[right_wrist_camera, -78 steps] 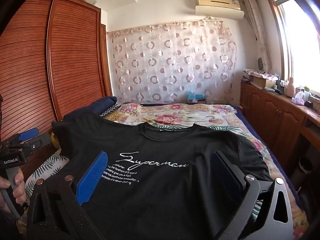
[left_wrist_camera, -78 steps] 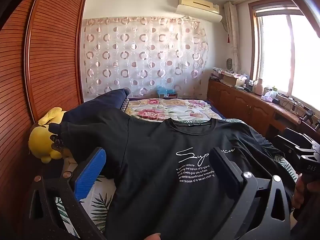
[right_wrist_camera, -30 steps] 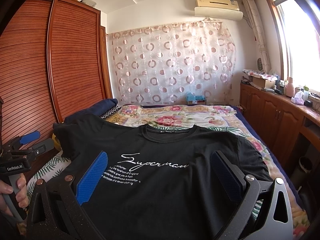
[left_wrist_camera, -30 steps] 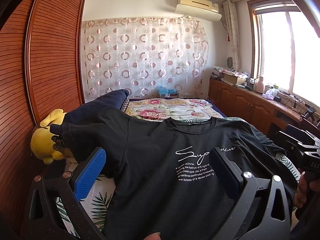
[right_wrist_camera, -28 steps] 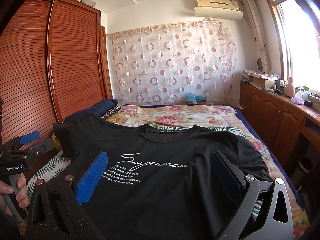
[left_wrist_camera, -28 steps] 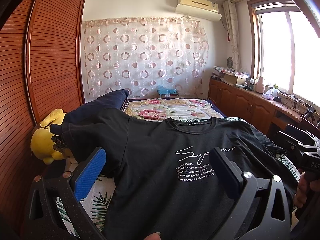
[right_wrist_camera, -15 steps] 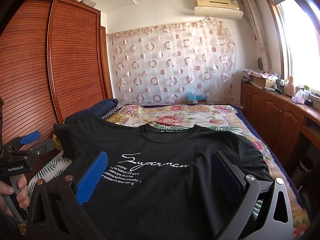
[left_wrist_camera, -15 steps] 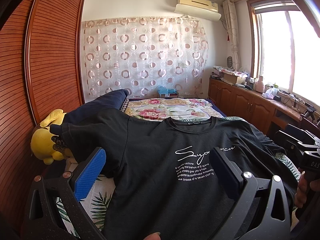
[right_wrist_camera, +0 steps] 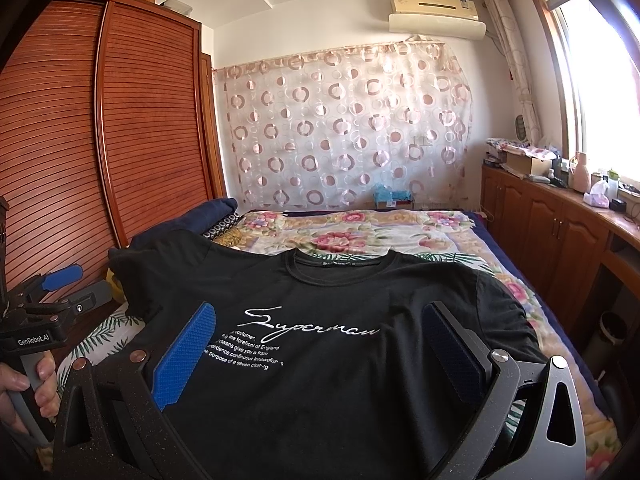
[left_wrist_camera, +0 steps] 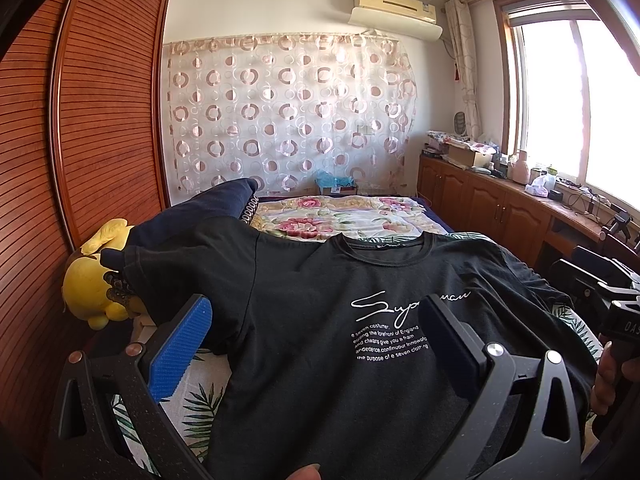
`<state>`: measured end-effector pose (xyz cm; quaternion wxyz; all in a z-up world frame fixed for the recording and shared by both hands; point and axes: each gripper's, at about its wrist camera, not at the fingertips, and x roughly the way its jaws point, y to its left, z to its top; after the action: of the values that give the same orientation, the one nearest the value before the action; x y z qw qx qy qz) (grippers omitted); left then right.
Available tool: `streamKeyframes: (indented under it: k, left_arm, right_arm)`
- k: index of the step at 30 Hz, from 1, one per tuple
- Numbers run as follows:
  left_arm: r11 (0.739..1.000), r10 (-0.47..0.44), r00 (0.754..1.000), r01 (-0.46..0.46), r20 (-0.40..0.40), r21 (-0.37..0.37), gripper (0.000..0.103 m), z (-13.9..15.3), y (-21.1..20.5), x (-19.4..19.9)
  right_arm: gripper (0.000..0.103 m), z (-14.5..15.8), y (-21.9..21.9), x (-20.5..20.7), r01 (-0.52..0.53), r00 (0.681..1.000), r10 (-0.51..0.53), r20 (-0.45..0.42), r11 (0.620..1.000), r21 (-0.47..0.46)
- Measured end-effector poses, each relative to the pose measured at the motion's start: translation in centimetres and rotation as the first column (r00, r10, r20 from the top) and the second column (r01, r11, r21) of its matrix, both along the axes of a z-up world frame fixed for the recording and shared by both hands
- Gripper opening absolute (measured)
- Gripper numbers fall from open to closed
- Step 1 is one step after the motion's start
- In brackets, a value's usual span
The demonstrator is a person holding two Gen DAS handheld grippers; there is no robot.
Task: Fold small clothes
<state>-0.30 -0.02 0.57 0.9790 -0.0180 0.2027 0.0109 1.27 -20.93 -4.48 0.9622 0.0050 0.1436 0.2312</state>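
Black cotton T-shirt with white script print [left_wrist_camera: 360,320] lies spread face-up on the floral-quilted bed [left_wrist_camera: 340,216], collar at 12 o'clock, left sleeve at 9 o'clock draped toward a yellow plush toy [left_wrist_camera: 92,280]. Left gripper [left_wrist_camera: 316,344] hovers over the hem, jaws released, nothing grasped. Right view: same shirt [right_wrist_camera: 340,340] flat, right gripper [right_wrist_camera: 320,348] spread wide, empty. Judged light, limp, non-slippery; best pinched at hem corners or sleeve edges, since single-layer cloth will sag and bunch.

- We read "Supermau" in white script on the black T-shirt [right_wrist_camera: 320,344], centre frame.
- We read "GenRobot.AI" on the left gripper [right_wrist_camera: 34,340], lower left.
- "DAS" shows on the right gripper [left_wrist_camera: 624,322], right edge.
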Motion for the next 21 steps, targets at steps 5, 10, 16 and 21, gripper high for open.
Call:
streamKeyframes:
  k: [5, 10, 16, 21]
  left_arm:
    - [1.0, 0.0, 1.0, 0.0, -0.001, 0.001, 0.103, 0.0, 0.0, 0.0]
    - [1.0, 0.0, 1.0, 0.0, -0.003, 0.001, 0.103, -0.4, 0.1, 0.0]
    - [1.0, 0.003, 1.0, -0.003, -0.018, -0.005, 0.103, -1.1, 0.6, -0.1]
    - [1.0, 0.014, 0.999, -0.015, -0.045, -0.008, 0.103, -1.9, 1.7, 0.3]
  right_arm:
    - [0.103, 0.0, 0.0, 0.0, -0.003, 1.0, 0.003, -0.001, 1.0, 0.002]
    - [0.103, 0.0, 0.0, 0.2, -0.006, 1.0, 0.006, -0.005, 1.0, 0.004]
    - [0.103, -0.3, 0.2, 0.5, -0.013, 1.0, 0.013, -0.025, 1.0, 0.005]
    - [0.103, -0.6, 0.6, 1.2, -0.029, 0.998, 0.029, -0.052, 1.0, 0.003]
